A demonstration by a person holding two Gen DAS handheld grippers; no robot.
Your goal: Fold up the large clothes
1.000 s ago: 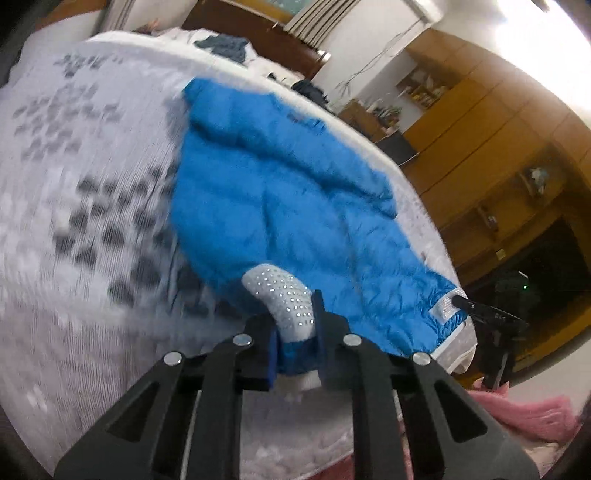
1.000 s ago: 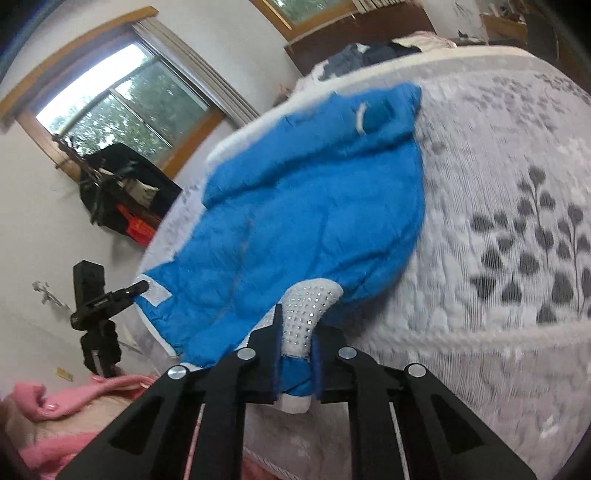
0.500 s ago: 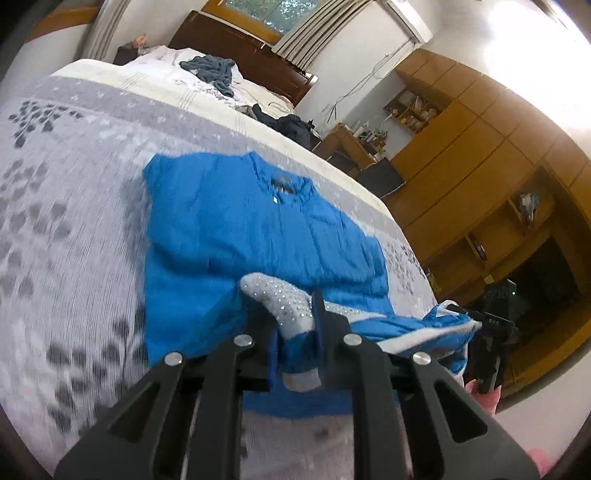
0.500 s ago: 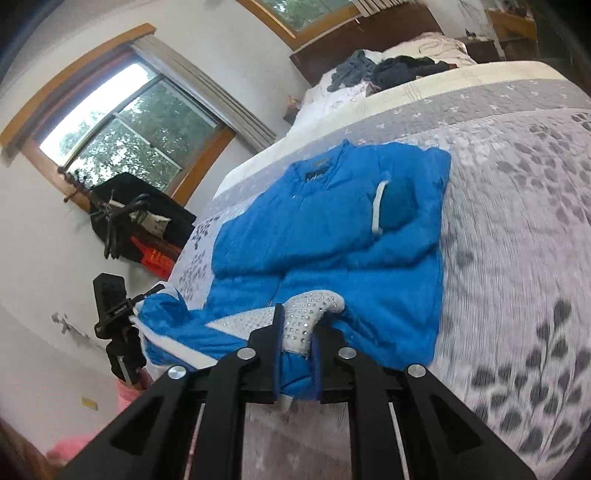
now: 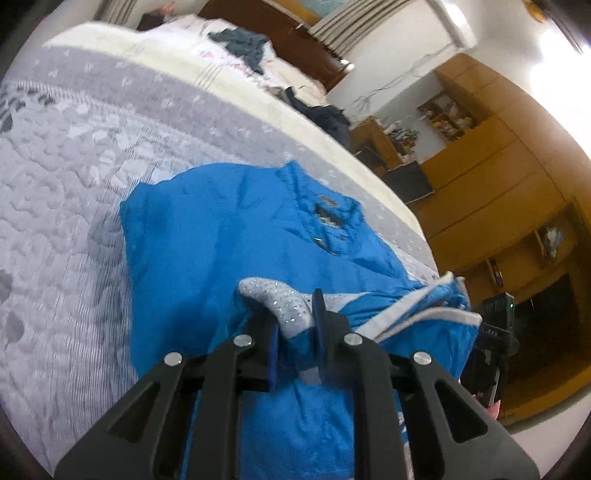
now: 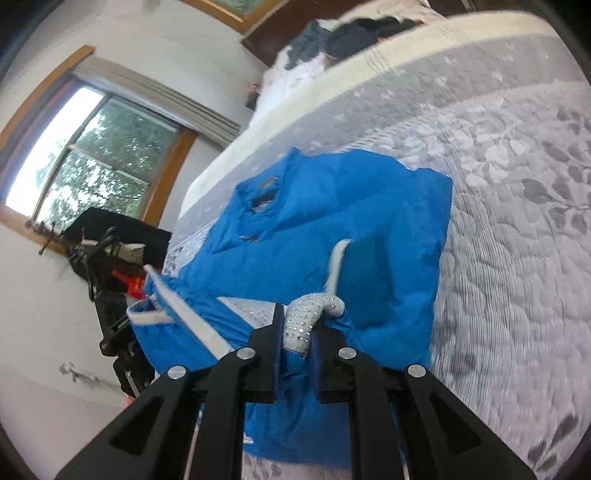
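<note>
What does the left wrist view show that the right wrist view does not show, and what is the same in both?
Only the left wrist view shows the yellow wooden cabinets and the shelves with small items.

Only the right wrist view shows the window with trees outside and the black stand with red parts under it.

Both show the blue jacket on the grey patterned bed cover, dark clothes at the far end of the bed, and a gripper shut on the jacket's hem: left gripper, right gripper. Each view also shows the other gripper beside the lifted hem.

Grey leaf-patterned quilt spread under and ahead of fingers; dark clothes heap lay far ahead; wooden wardrobe right; window left.
</note>
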